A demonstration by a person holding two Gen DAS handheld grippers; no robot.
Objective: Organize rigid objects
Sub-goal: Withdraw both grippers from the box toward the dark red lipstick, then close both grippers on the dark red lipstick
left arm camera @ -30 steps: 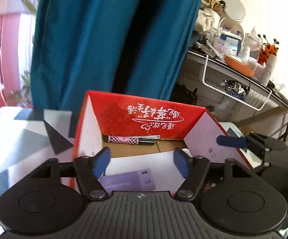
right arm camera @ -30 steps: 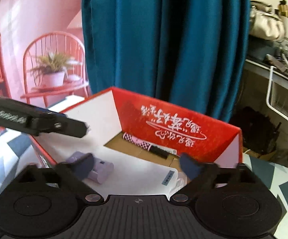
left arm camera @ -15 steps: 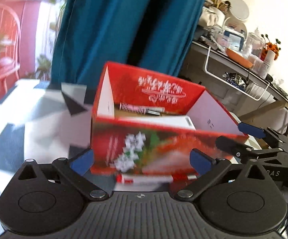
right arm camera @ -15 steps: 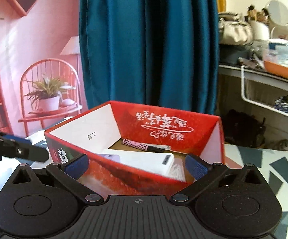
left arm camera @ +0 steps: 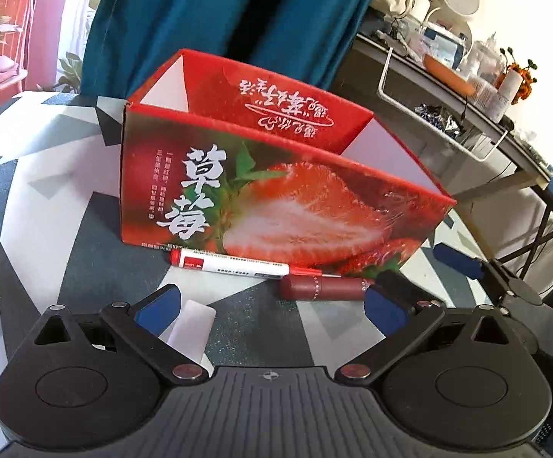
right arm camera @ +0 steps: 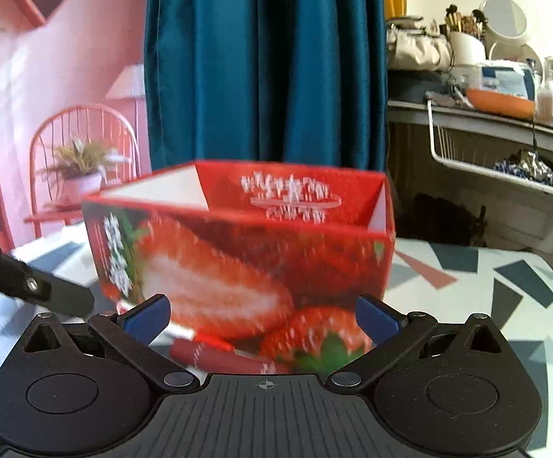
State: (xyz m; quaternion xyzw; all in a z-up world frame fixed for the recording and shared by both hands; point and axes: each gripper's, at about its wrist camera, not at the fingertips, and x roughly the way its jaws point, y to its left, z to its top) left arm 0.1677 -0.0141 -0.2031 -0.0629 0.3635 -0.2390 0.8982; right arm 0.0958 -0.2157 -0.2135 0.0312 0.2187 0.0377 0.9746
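Note:
A red strawberry-printed box [left arm camera: 276, 198] stands open-topped on the patterned table [left arm camera: 39, 206]. In front of it lie a white marker with a red cap [left arm camera: 230, 265] and a dark red tube [left arm camera: 322, 287]. A small white block [left arm camera: 192, 324] lies just ahead of my left gripper [left arm camera: 270, 307], which is open and empty, low over the table short of the marker. My right gripper [right arm camera: 261, 316] is open too, close to the box [right arm camera: 238, 259], with the dark red tube [right arm camera: 215, 355] lying between its fingers, untouched. The right gripper's fingers [left arm camera: 456, 263] show at the left view's right edge.
A teal curtain [right arm camera: 265, 61] hangs behind the table. A cluttered grey desk with a wire basket [left arm camera: 444, 129] stands to the right. A pink wall with a chair and plant [right arm camera: 81, 160] is on the left. The left gripper's finger [right arm camera: 28, 286] crosses the right view's left edge.
Both grippers have dropped from above the box's open top to table level in front of it. The left jaws have spread wider. The marker, tube and white block came into view.

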